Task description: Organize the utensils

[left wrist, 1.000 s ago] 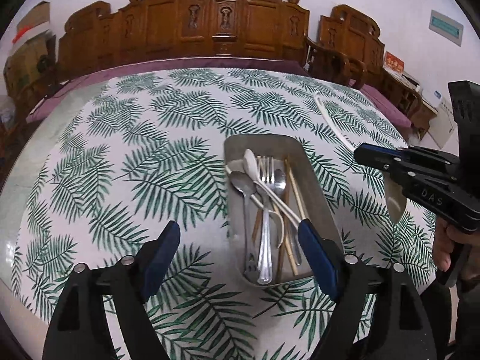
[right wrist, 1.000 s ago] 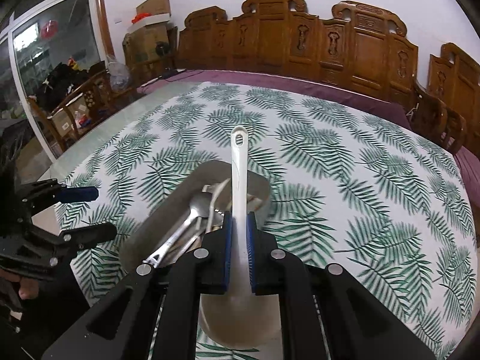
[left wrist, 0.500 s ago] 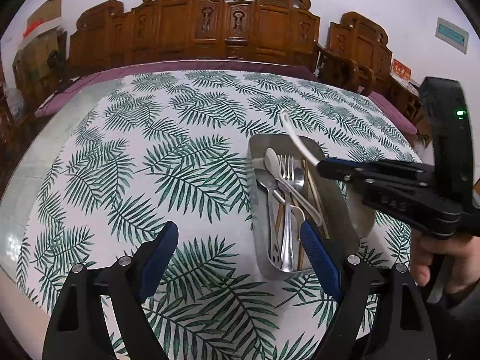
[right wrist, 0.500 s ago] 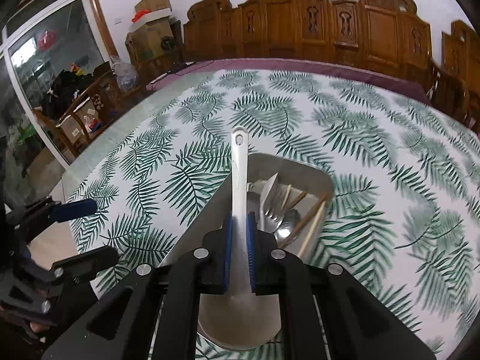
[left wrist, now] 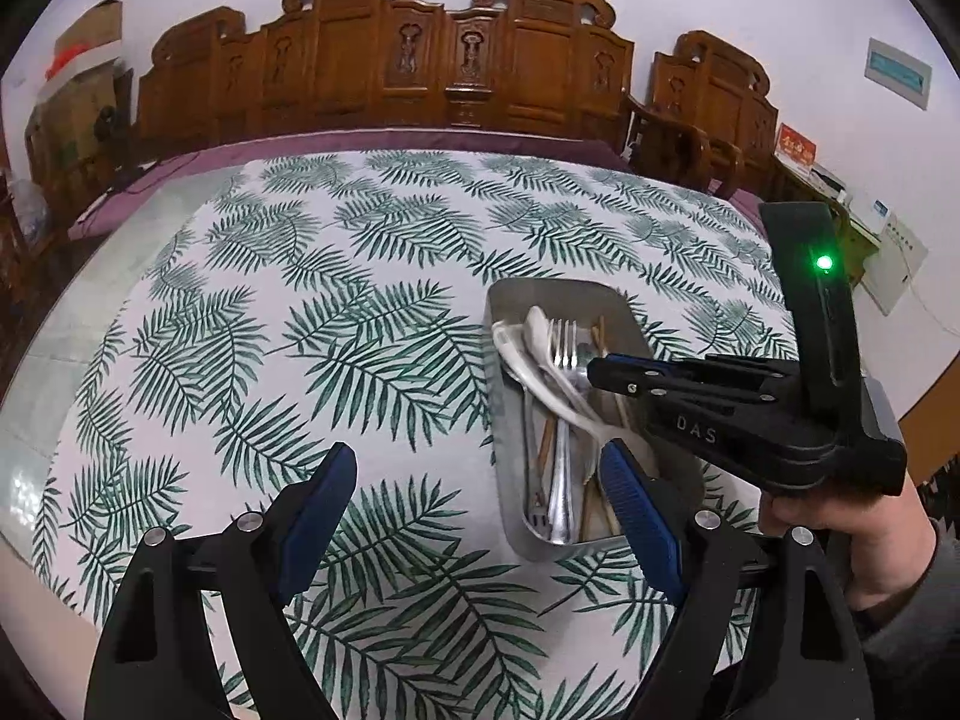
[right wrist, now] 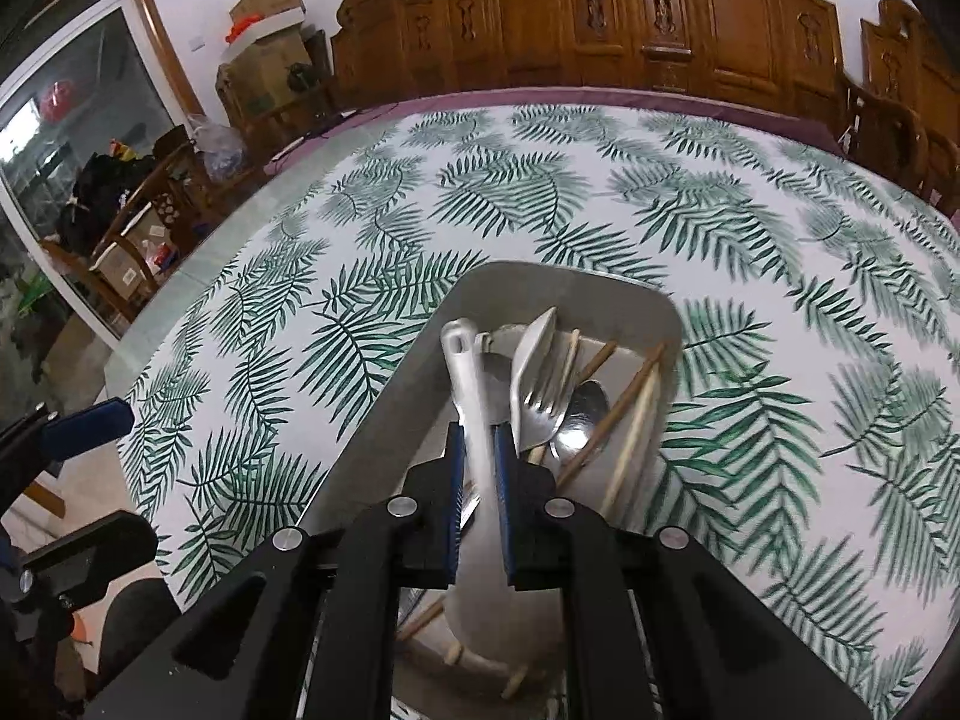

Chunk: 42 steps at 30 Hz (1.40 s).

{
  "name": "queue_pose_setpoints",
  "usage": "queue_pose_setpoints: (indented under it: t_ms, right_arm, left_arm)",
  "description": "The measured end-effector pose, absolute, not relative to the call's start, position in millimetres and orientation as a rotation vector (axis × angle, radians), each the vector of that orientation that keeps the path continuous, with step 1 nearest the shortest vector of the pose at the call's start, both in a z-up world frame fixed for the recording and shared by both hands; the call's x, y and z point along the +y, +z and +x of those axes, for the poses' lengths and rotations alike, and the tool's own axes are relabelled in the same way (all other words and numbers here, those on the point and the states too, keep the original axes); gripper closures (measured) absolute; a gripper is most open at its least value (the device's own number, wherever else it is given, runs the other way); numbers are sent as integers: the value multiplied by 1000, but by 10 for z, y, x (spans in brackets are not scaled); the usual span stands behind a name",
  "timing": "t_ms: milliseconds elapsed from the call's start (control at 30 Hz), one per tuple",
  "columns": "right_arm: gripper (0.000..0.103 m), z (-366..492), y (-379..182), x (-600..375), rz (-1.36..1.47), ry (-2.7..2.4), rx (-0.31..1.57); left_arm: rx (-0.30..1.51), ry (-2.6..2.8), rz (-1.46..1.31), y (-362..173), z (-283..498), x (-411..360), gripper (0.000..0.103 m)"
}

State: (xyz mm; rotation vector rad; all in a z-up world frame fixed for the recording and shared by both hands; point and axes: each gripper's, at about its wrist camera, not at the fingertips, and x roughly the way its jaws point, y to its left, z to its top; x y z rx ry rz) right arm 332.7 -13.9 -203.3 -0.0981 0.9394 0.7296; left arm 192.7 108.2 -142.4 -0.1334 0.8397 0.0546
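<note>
From your left wrist camera, your left gripper [left wrist: 477, 489] hangs over the near part of the table [left wrist: 372, 276] with its jaws spread wide and nothing between them. Its right blue pad sits just at the near left edge of the metal tray [left wrist: 501, 420], which lies on the palm-leaf cloth to the right of centre. In the tray you can see a fork [left wrist: 563, 360], a white plastic spoon [left wrist: 543, 339], metal spoons and wooden chopsticks [left wrist: 600, 330] — all lying lengthwise. Your right gripper [left wrist: 600, 369] reaches in from the right, low over the tray, held by your right hand [left wrist: 852, 531].

From your right wrist camera, that gripper's [right wrist: 479, 438] blue pads are clamped on the handle of a white ladle [right wrist: 471, 396]: the handle runs away from you toward the far left corner of the tray [right wrist: 576, 288], and the bowl is near you, under the gripper's body. Right of it lie the white spoon [right wrist: 531, 360], the fork [right wrist: 543, 387], a metal spoon [right wrist: 579, 414] and the chopsticks [right wrist: 636, 396]. The left gripper's fingers [right wrist: 90, 423] show at the left edge — well apart from each other.
</note>
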Motion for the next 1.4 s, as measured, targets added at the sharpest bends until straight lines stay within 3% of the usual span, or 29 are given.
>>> queue_pose_setpoints:
  t_ms: [133, 333, 467, 600, 700, 1400]
  right_arm:
    - [90, 3216, -1860, -354, -97, 715, 894]
    - [68, 2948, -1551, -825, -85, 665, 805]
    - [42, 2753, -1372, -1141, -66, 624, 753]
    - [15, 2499, -1266, -1420, -67, 576, 709]
    - [3, 2323, -1212, -1620, -52, 549, 688]
    - [3, 1364, -198, -2202, -5, 480, 413]
  left_arm:
    - [818, 40, -125, -1329, 1884, 973, 23]
    - [780, 20, -111, -1196, 1777, 789, 17]
    - [761, 6, -108, -1118, 1697, 648, 9]
    - [750, -19, -109, -1059, 1609, 529, 8]
    - [739, -26, -102, -1015, 1519, 431, 8]
    - [509, -34, -44, -17, 733, -26, 8]
